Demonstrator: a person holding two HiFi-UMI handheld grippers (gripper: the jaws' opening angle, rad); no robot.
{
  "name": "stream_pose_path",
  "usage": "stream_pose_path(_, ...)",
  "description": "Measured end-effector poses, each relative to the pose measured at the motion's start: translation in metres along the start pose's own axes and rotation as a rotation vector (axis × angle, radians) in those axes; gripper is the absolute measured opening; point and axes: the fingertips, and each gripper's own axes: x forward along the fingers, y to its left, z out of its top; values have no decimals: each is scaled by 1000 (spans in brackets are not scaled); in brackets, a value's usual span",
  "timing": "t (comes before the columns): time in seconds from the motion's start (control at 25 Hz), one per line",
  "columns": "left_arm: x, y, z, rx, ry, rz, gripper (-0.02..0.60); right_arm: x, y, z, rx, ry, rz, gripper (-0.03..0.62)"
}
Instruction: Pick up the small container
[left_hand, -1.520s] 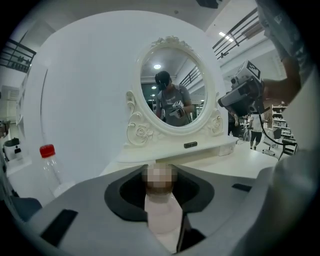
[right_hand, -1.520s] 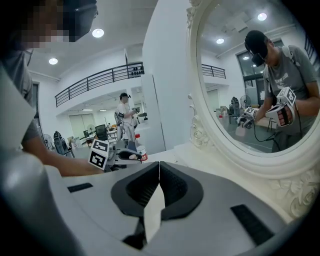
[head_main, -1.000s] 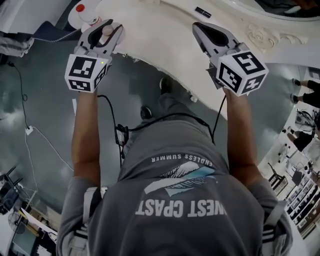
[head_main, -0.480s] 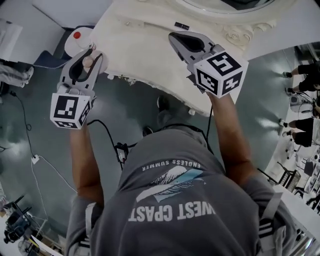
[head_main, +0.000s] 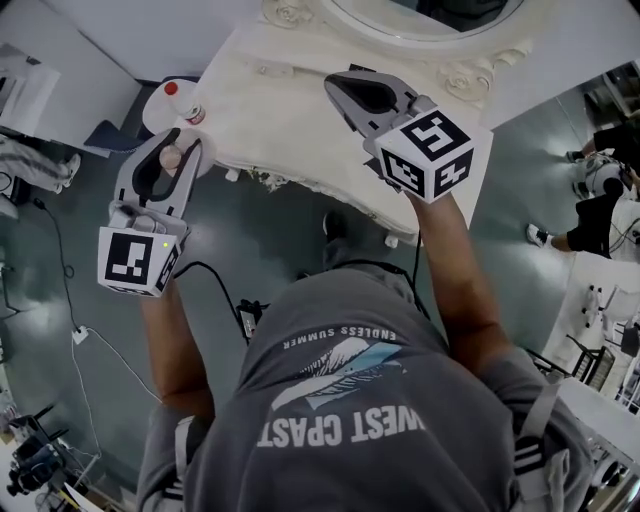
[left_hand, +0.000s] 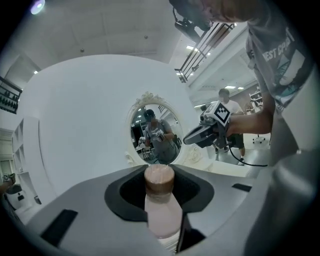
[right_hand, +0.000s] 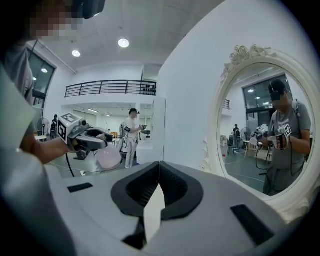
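The small container (left_hand: 162, 210) is a pale pink bottle with a brown cap. It stands between the jaws of my left gripper (left_hand: 160, 172), which is shut on it. In the head view the left gripper (head_main: 178, 145) hangs over the floor just left of the white ornate table (head_main: 290, 120), with the container's cap (head_main: 171, 157) showing between the jaws. My right gripper (head_main: 338, 82) is over the table top, shut and holding nothing. The right gripper view shows its jaws (right_hand: 159, 167) pressed together, with the left gripper (right_hand: 82, 137) and the pink container (right_hand: 107, 157) off to the left.
An oval mirror in a carved white frame (right_hand: 235, 65) stands on the table against the wall. A white bottle with a red cap (head_main: 172, 89) stands at the table's left end. Cables (head_main: 80, 335) lie on the grey floor. People stand at the right (head_main: 600, 200).
Both grippers have risen. The left one has drawn back off the table edge toward the lower left with the container still in it. The right one stays over the table.
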Motion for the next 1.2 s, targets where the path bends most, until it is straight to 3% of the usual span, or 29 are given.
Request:
stream_pose_path(0.48, -41, -3, 9, 15, -1, 24, 133, 0, 38, 10, -98, 17, 41, 25)
stream_pose_path(1.2, -51, -6, -13, -14, 29, 51, 133, 0, 53, 4, -93, 41, 67, 25)
